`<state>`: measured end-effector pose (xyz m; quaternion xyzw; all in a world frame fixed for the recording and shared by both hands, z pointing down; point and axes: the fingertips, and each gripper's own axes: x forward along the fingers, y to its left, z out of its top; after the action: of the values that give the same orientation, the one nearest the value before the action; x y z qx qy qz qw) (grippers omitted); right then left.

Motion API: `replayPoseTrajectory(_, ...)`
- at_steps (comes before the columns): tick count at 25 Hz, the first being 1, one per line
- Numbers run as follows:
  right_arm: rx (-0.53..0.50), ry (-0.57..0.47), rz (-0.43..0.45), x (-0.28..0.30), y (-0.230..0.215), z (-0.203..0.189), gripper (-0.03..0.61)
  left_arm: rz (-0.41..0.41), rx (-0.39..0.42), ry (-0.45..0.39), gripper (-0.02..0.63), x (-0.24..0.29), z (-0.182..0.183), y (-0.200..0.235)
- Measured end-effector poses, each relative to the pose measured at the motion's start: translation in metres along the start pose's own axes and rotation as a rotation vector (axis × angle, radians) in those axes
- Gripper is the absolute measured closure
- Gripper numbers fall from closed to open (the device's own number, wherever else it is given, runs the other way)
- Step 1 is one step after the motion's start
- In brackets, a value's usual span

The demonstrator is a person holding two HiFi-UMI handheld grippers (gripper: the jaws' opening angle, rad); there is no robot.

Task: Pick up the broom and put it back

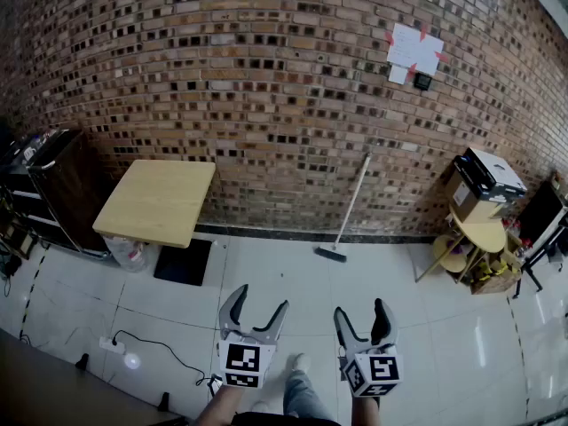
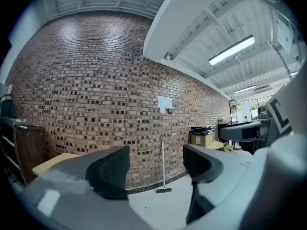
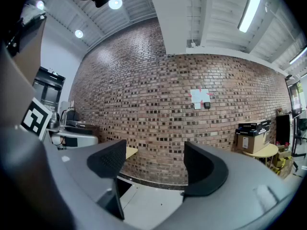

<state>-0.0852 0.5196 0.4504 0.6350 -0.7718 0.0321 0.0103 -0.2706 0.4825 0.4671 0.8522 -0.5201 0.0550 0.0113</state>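
The broom (image 1: 350, 209) leans on the wall (image 1: 222, 78), head at the floor's (image 1: 266, 269) far edge, so it stands unaided; the left hand-held gripper (image 1: 261, 300) and right hand-held gripper (image 1: 362, 312), well apart from it, gape empty, likely poised to approach.

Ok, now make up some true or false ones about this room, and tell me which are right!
1. The broom leans against the brick wall. True.
2. The left gripper is holding the broom. False: its fingers are apart with nothing between them.
3. Some papers are stuck on the wall. True.
4. The wooden table stands right of the broom. False: in the head view it stands to the broom's left.
5. The right gripper is open and empty. True.
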Motion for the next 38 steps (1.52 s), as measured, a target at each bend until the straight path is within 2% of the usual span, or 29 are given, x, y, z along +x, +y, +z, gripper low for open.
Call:
replayPoseTrajectory(6,0.025,-0.004,-0.007,0.086,-0.054,-0.006,0.198,0.005,-0.014,0.017,0.259,0.099,0.001,0.017)
replayPoseTrajectory(11,0.007,-0.035,0.018,0.169,-0.113,0.018,0.202,0.035,-0.025,-0.014,0.259,0.207,0.031,0.025)
replayPoseTrajectory(14,-0.006,-0.038,0.038,0.213,-0.150,0.032,0.206,0.014,-0.016,-0.012,0.259,0.269,0.047,0.010)
replayPoseTrajectory(17,0.008,-0.024,0.059,0.255,-0.177,0.031,0.207,-0.003,-0.013,-0.007,0.259,0.310,0.053,-0.002)
replayPoseTrajectory(21,0.033,-0.008,0.088,0.304,-0.197,0.026,0.215,0.002,0.017,0.035,0.259,0.357,0.046,0.002)
replayPoseTrajectory(30,0.036,0.000,0.020,0.425,-0.255,0.018,0.229,-0.068,0.027,0.016,0.259,0.500,0.052,0.039)
replayPoseTrajectory(38,0.021,-0.028,-0.046,0.566,-0.287,0.049,0.229,-0.138,0.036,-0.034,0.259,0.640,0.090,0.102)
